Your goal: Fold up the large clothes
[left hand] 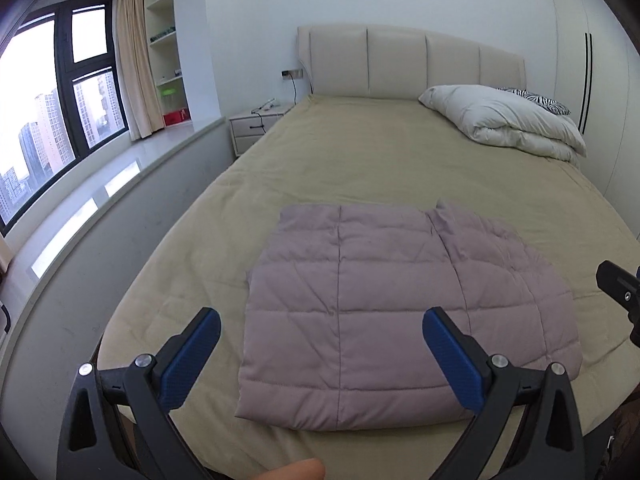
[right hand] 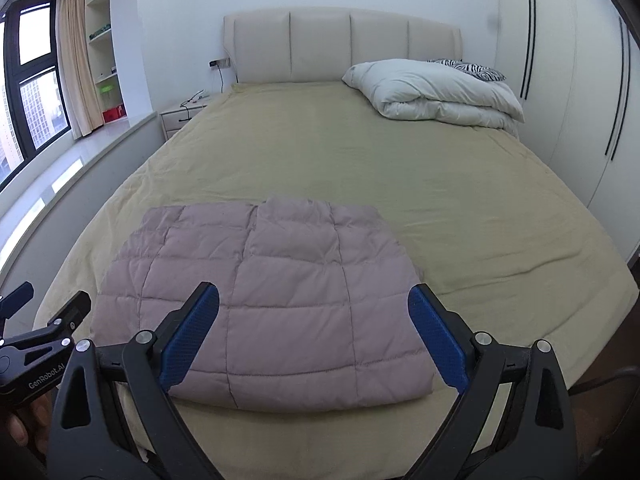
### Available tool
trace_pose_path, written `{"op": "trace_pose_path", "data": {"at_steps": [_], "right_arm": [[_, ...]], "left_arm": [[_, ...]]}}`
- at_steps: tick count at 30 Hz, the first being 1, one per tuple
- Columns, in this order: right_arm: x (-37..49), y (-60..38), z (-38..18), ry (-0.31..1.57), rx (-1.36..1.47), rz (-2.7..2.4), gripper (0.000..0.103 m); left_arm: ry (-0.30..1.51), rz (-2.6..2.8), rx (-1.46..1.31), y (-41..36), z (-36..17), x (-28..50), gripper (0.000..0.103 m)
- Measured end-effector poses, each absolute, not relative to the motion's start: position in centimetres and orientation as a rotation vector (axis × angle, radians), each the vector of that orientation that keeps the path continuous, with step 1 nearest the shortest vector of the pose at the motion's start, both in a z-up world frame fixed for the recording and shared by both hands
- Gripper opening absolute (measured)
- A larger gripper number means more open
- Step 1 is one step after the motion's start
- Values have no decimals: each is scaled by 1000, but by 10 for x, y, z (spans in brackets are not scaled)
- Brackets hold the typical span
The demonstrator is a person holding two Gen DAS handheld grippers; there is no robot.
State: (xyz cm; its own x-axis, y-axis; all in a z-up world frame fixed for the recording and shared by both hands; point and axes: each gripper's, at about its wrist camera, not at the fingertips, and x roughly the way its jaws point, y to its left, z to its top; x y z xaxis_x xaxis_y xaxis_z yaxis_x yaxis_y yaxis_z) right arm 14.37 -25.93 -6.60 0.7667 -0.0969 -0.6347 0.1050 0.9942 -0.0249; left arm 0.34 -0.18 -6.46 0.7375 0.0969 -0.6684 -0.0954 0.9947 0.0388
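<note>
Beige sheet is seen stretched over the bed (right hand: 400,168), by far the biggest surface in both views; most of it is bare, so plenty of room is left ahead and to the right for any further move. A white duvet (right hand: 432,92) is bunched at the far right corner by the headboard (right hand: 340,46), with a zebra-print pillow (right hand: 468,67) behind it, all well apart from the work area. A nightstand (left hand: 256,126) and window ledge are seen off the bed's left side.

The mauve quilted jacket (left hand: 392,304) is laid near the foot edge, folded into a rough rectangle. Its near edge is set just inside the mattress edge, probably so it could be reached from the foot of the bed. The far right corner looks rumpled and not square. The fold is judged mostly or fully done.

Left gripper (left hand: 320,354) is held above the near edge, jaws spread wide, nothing between the pads. Right gripper (right hand: 314,334) is likewise held over the garment, wide, nothing gripped. Both are angled down at the jacket, side by side and near each other, clear of the fabric. A fingertip (left hand: 296,470) is visible at the bottom of the left view.
</note>
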Motion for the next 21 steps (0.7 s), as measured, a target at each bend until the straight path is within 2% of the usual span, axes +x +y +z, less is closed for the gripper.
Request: {"op": "trace_pose_path", "data": {"at_steps": [4,21], "right_arm": [[149,-265,-82,762,31,-112,97],[160,-261,-103,805,-14,-107,97]], "left_arm": [[769,110,-1,-1,-76,4,103],[827,127,14,-1,-96,10,103]]}}
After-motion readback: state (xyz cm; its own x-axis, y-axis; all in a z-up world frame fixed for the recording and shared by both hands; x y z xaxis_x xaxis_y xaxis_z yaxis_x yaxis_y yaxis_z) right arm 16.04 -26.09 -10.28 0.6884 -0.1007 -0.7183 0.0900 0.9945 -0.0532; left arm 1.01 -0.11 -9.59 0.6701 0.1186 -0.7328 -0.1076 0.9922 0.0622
